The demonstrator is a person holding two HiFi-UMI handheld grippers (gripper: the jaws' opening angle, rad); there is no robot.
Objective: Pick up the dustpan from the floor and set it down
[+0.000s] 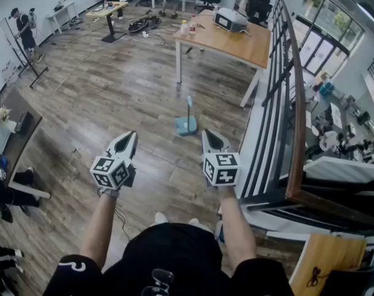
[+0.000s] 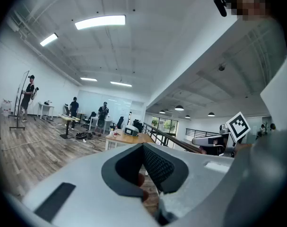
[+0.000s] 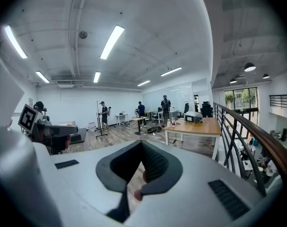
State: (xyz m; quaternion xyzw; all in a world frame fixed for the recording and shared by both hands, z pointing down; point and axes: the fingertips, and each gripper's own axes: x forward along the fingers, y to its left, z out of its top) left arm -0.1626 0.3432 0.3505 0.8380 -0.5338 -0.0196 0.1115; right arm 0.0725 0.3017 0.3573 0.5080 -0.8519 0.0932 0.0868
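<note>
Two forearms reach out over the wooden floor (image 1: 113,97), each carrying a marker cube. At the left, the left hand-held gripper (image 1: 130,135) has its jaws brought together, with nothing between them. Beside it, the right hand-held gripper (image 1: 208,134) is likewise closed tip to tip and empty. Ahead of both and well apart from them, the light blue dustpan (image 1: 187,126) stands on the floor, handle upright, just short of a wooden surface (image 1: 236,42). A dark railing (image 1: 279,97) runs along the right.

Plank floor (image 1: 113,103), wooden table (image 1: 236,39) (railing (image 1: 296,103) alongside)
</note>
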